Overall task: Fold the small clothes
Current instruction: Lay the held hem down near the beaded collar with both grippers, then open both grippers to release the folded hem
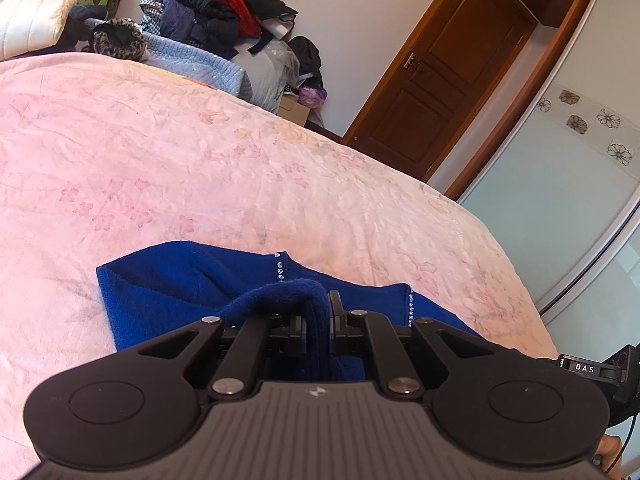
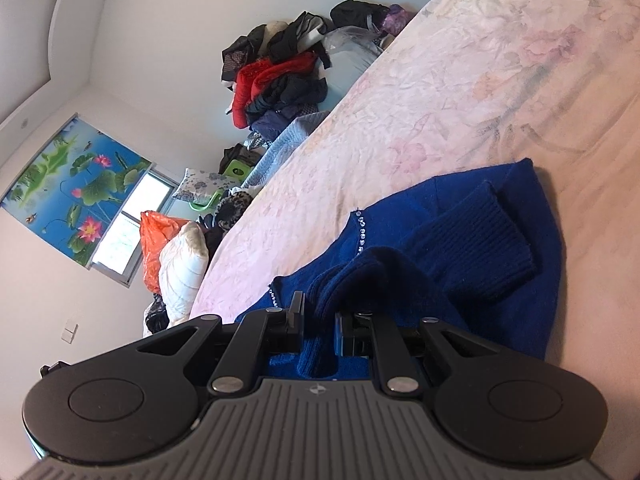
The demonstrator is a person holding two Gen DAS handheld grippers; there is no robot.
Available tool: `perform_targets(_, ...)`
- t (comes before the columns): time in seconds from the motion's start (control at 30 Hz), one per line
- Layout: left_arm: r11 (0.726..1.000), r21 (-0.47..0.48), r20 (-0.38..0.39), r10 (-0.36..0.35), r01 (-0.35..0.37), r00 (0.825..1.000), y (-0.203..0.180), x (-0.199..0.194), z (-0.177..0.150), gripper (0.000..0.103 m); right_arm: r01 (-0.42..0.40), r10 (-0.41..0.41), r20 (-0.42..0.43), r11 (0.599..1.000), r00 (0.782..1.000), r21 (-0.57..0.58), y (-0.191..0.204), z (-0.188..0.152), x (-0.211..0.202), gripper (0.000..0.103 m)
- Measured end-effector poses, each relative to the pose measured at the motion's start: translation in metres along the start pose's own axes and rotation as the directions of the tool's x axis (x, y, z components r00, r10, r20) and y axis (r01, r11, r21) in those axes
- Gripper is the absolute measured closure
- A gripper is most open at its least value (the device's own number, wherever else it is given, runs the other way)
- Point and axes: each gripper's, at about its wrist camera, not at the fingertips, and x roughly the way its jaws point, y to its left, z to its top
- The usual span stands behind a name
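A small royal-blue knit sweater (image 1: 168, 280) with rhinestone trim lies on the pink floral bedspread (image 1: 200, 160). My left gripper (image 1: 318, 328) is shut on a bunched fold of the sweater, lifted slightly off the bed. In the right wrist view the same sweater (image 2: 460, 248) lies partly folded, a ribbed cuff on top. My right gripper (image 2: 318, 332) is shut on another fold of the sweater near its rhinestone edge. The right gripper's body shows at the right edge of the left wrist view (image 1: 600, 372).
A pile of clothes (image 1: 216, 12) and a white quilt (image 1: 32, 12) sit at the bed's far side. A wooden door (image 1: 440, 80) and a sliding wardrobe (image 1: 580, 180) stand beyond the bed's right edge. A window with a lotus blind (image 2: 80, 188) is on the far wall.
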Motion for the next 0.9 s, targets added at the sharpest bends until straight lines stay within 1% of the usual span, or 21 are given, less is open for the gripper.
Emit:
perform_targets(0.17,0.998,-0.055,-0.037,0.006,-0.008,0.999,0.012,0.02,0.003,0.094,0.012,-0.012,-0.003,1.0,1.0,0.017,-0.006,0.007,0.012,0.086)
perform_targets(0.37,0.988,-0.153,-0.098,-0.004,-0.011,0.995,0.029,0.039,0.004,0.094,0.032,-0.03,-0.029,0.997,0.999,0.067,-0.02,0.01,0.029,0.084)
perform_targets(0.47,0.977,-0.211,-0.121,-0.022,-0.004,0.992,0.036,0.044,0.007,0.093,0.029,-0.026,-0.037,0.996,0.999,0.085,-0.024,0.012,0.033,0.081)
perform_targets(0.6,0.953,-0.303,-0.142,-0.062,0.016,0.988,0.048,0.048,0.007,0.091,0.022,-0.017,-0.041,0.993,0.999,0.117,-0.029,0.017,0.037,0.077)
perform_targets(0.67,0.931,-0.362,-0.142,-0.098,0.041,0.985,0.057,0.047,0.007,0.086,0.022,-0.018,-0.038,0.992,0.999,0.126,-0.031,0.021,0.04,0.071)
perform_targets(0.7,0.921,-0.387,-0.139,-0.115,0.053,0.984,0.06,0.047,0.007,0.078,0.02,-0.015,-0.036,0.991,0.999,0.13,-0.031,0.021,0.041,0.064)
perform_targets(0.73,0.907,-0.417,-0.133,-0.131,0.064,0.982,0.064,0.045,0.007,0.067,0.013,-0.009,-0.031,0.991,0.999,0.136,-0.032,0.022,0.041,0.06)
perform_targets(0.77,0.896,-0.438,-0.126,-0.141,0.072,0.982,0.067,0.044,0.008,0.062,0.006,-0.003,-0.022,0.99,1.0,0.144,-0.032,0.022,0.041,0.058)
perform_targets(0.8,0.889,-0.452,-0.117,-0.145,0.078,0.982,0.068,0.043,0.008,0.055,-0.001,0.003,-0.014,0.989,1.0,0.149,-0.033,0.023,0.04,0.056)
perform_targets(0.83,0.885,-0.459,-0.109,-0.145,0.08,0.983,0.069,0.042,0.01,0.053,-0.006,0.007,-0.007,0.988,1.0,0.152,-0.033,0.024,0.041,0.054)
perform_targets(0.87,0.887,-0.456,-0.105,-0.136,0.074,0.985,0.068,0.04,0.012,0.053,-0.005,0.006,-0.001,0.988,1.0,0.154,-0.034,0.025,0.04,0.054)
perform_targets(0.9,0.892,-0.448,-0.101,-0.124,0.066,0.987,0.067,0.039,0.013,0.053,-0.003,0.003,0.005,0.988,1.0,0.152,-0.035,0.026,0.04,0.05)
